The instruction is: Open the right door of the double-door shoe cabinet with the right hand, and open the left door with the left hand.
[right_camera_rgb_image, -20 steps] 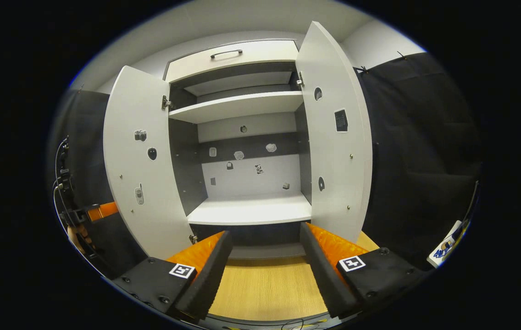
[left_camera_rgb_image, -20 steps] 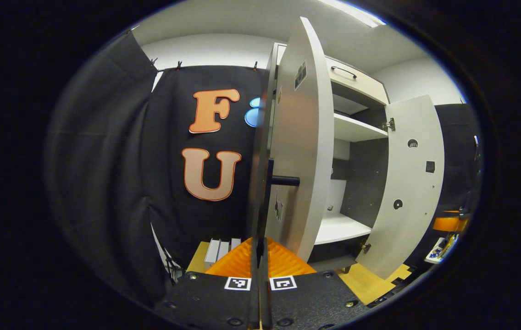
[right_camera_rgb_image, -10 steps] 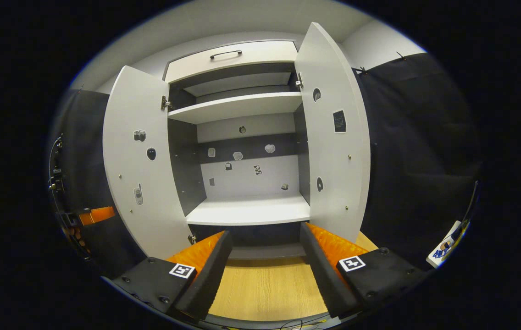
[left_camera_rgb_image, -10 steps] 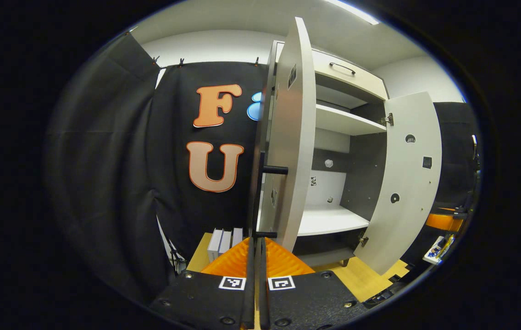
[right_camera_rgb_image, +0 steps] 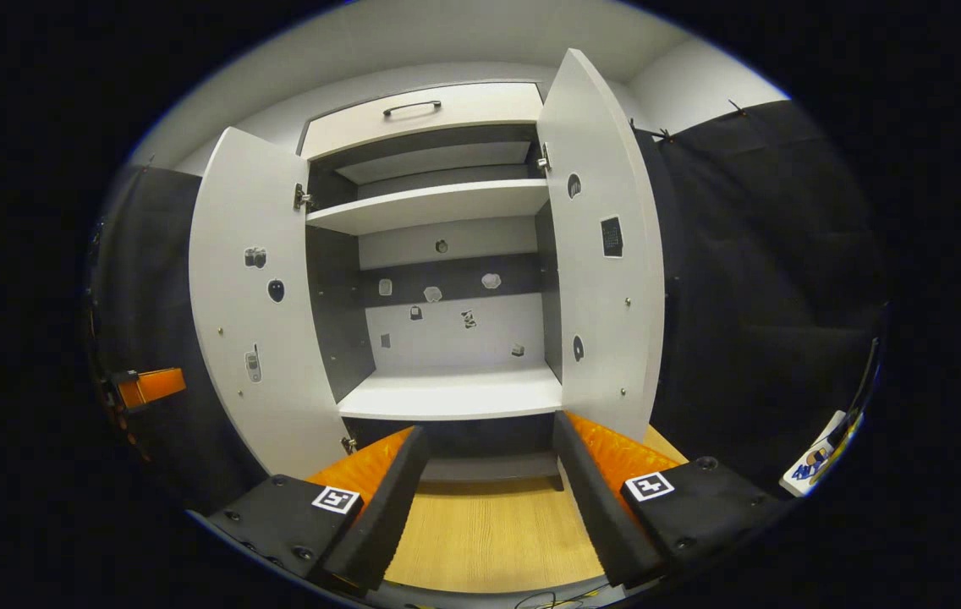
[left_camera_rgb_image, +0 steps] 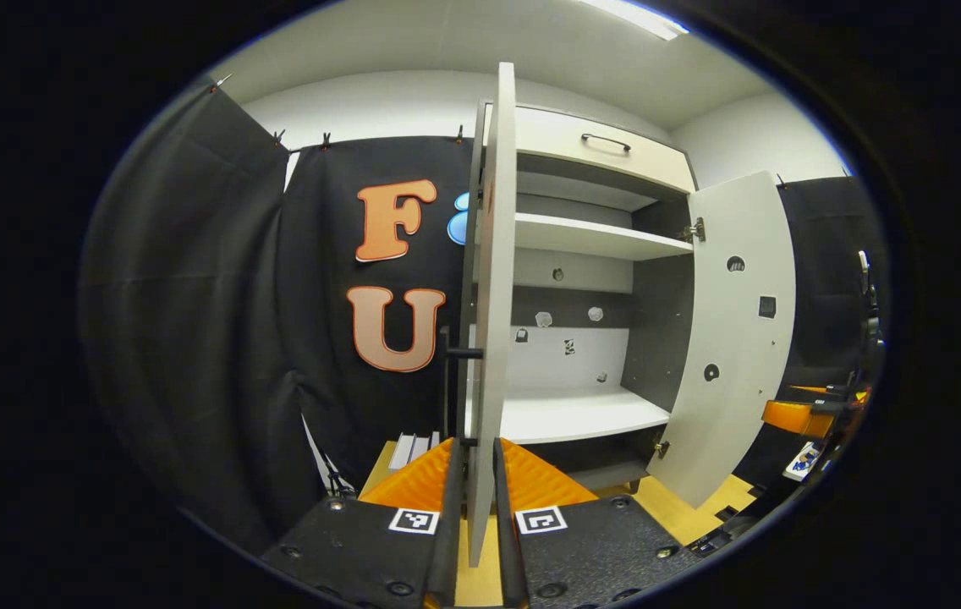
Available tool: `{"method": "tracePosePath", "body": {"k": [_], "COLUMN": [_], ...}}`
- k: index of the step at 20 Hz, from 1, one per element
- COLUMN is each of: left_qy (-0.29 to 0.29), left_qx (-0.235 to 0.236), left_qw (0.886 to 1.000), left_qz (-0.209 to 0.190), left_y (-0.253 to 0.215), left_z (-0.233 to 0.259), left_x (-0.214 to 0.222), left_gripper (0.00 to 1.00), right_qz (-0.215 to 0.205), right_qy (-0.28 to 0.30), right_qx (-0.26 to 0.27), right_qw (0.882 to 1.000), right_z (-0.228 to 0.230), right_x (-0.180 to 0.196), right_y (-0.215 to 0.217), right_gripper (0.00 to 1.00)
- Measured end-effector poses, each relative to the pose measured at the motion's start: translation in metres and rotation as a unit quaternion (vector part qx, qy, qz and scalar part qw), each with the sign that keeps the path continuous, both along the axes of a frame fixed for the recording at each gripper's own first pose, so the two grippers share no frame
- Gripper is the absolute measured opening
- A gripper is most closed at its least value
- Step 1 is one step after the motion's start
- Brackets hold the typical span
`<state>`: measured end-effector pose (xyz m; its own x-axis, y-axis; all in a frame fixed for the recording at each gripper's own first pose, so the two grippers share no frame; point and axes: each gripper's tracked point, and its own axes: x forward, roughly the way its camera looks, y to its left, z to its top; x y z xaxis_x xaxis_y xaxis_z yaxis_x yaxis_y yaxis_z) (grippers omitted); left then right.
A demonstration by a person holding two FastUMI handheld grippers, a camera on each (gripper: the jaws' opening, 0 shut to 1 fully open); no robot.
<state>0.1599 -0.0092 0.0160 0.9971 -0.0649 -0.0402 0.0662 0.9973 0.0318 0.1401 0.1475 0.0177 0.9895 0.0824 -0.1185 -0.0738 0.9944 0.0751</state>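
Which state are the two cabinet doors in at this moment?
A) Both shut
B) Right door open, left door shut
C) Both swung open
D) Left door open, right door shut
C: in the right gripper view the left door and the right door both stand swung out from the cabinet, leaving its shelves in plain sight.

your shoe cabinet [right_camera_rgb_image: 447, 397] stands with both doors swung wide. it is pale grey outside with dark side walls, two white shelves, and a drawer front with a dark handle on top. in your left gripper view the left door [left_camera_rgb_image: 489, 279] shows edge-on, its black bar handle [left_camera_rgb_image: 450, 381] on the outer face. the right door [right_camera_rgb_image: 607, 254] stands open, small stickers dotting its inner face.
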Motion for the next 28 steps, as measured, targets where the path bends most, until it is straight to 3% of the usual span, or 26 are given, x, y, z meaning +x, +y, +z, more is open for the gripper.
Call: {"method": "tracePosePath", "body": {"k": [2,5,8,9,11,12,13,25,26,28], "left_qy": [-0.013,-0.024,-0.027,-0.027,-0.03,-0.033,-0.035,-0.035,-0.035,-0.034], "left_qx": [0.005,0.003,-0.002,-0.003,-0.004,-0.004,-0.004,-0.008,-0.007,-0.007], "left_qw": [1.0,1.0,0.999,0.999,0.999,0.999,0.999,0.999,0.999,0.999], "left_qz": [-0.004,-0.012,-0.021,-0.023,-0.024,-0.023,-0.024,-0.014,-0.014,-0.013], "left_y": [-0.004,-0.014,-0.024,-0.026,-0.029,-0.03,-0.032,-0.035,-0.035,-0.034], "left_z": [0.007,0.013,0.018,0.019,0.022,0.024,0.026,0.027,0.027,0.027], "left_x": [0.0,0.001,0.0,0.001,0.0,0.001,0.001,0.002,0.001,0.002], "left_gripper": [0.28,0.59,0.67,0.77,0.83,0.89,0.95,0.95,0.95,0.95], "right_qz": [-0.005,-0.01,-0.016,-0.02,-0.029,-0.03,-0.031,-0.032,-0.031,-0.031], "right_qy": [-0.005,-0.013,-0.023,-0.025,-0.023,-0.026,-0.029,-0.048,-0.048,-0.049], "right_qx": [-0.003,-0.01,-0.016,-0.019,-0.027,-0.03,-0.032,-0.042,-0.042,-0.044], "right_qw": [1.0,1.0,0.999,0.999,0.999,0.999,0.999,0.997,0.997,0.997], "right_z": [0.006,0.016,0.025,0.028,0.028,0.032,0.033,0.045,0.045,0.045], "right_x": [-0.003,-0.004,-0.008,-0.008,-0.007,-0.007,-0.007,-0.008,-0.008,-0.009], "right_y": [-0.006,-0.014,-0.025,-0.029,-0.038,-0.04,-0.042,-0.057,-0.057,-0.058], "right_gripper": [0.98,0.98,0.98,0.98,0.98,0.88,0.88,0.89,0.98,0.98]}}
